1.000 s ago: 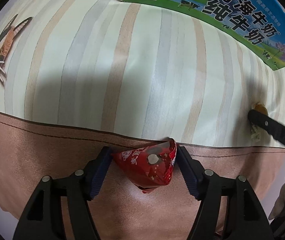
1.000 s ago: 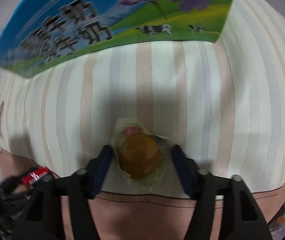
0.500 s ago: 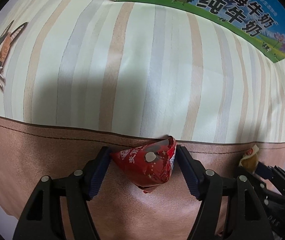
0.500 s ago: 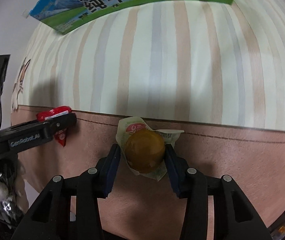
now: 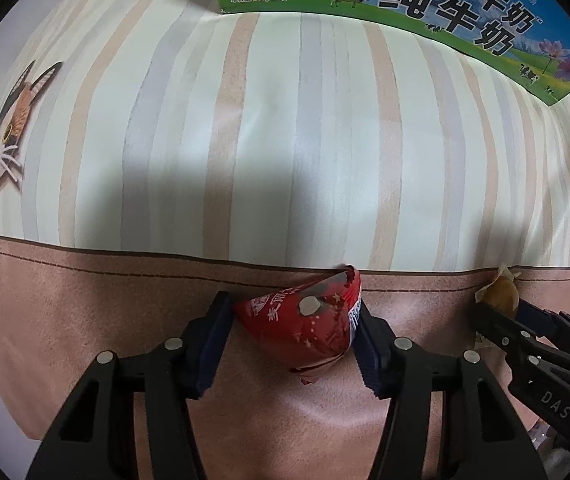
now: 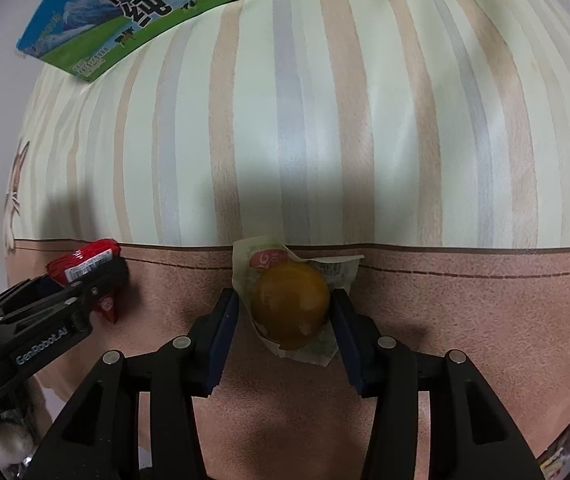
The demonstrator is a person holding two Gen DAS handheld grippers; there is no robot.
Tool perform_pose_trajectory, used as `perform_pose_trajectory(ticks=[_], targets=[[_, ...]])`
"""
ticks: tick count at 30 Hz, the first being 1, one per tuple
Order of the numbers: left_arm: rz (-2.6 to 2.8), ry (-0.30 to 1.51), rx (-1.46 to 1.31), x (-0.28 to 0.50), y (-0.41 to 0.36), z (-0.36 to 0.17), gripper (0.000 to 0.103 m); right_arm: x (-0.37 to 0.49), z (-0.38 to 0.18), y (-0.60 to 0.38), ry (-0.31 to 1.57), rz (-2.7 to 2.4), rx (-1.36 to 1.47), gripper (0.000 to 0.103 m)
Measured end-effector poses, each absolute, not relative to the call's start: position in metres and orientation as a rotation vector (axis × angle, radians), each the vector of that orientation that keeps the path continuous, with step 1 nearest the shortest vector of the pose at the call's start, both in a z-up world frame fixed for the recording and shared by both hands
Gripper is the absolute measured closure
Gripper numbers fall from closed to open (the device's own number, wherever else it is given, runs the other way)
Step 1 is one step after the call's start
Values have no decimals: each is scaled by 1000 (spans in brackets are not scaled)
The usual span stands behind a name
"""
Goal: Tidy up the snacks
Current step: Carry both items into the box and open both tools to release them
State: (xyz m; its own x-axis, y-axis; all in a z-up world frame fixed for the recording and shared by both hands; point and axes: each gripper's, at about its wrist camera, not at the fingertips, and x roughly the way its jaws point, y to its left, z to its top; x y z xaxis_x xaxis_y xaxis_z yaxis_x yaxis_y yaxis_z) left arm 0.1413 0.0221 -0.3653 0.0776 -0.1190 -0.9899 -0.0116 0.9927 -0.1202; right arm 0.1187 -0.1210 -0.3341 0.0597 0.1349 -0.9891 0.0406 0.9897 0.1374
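Note:
My left gripper (image 5: 291,314) is shut on a red snack packet (image 5: 305,318) and holds it above the brown band of the tablecloth. My right gripper (image 6: 285,316) is shut on a round brown bun in a clear wrapper (image 6: 289,310). The right gripper with the bun (image 5: 501,295) shows at the right of the left wrist view. The left gripper with the red packet (image 6: 85,264) shows at the left of the right wrist view. Both snacks are lifted off the cloth.
A blue and green milk carton box (image 5: 405,4) lies at the far side of the table, also in the right wrist view (image 6: 157,4). The striped tablecloth (image 5: 285,140) has a cat print (image 5: 1,148) at the left edge.
Both grippers have pulled back from the milk box toward the near brown band, each still holding its snack. The right gripper has come in beside the left one.

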Motion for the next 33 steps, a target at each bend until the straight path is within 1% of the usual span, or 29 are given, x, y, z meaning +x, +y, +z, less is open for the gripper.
perform_pose_trajectory(ticks=[5,10,17,25,28,33], targets=[[-80,1486,-121,129,21,-359,49,115,-324,-119,1478,78,157,55],[-99,1484,-143,117,20,-349,50,107,-308,-137,1454,98,190,55],[-144,1453,-164,105,11,-319,50,94,-276,-158,1410,135,231,56],[-194,1388,-198,108,4,-269,50,98,-240,-140,1341,181,287,56],[-215,1350,-221,112,9,-242,50,101,-217,-145,1303,203,312,56],[-261,1272,-240,145,19,-189,50,116,-167,-151,1222,242,334,56]])
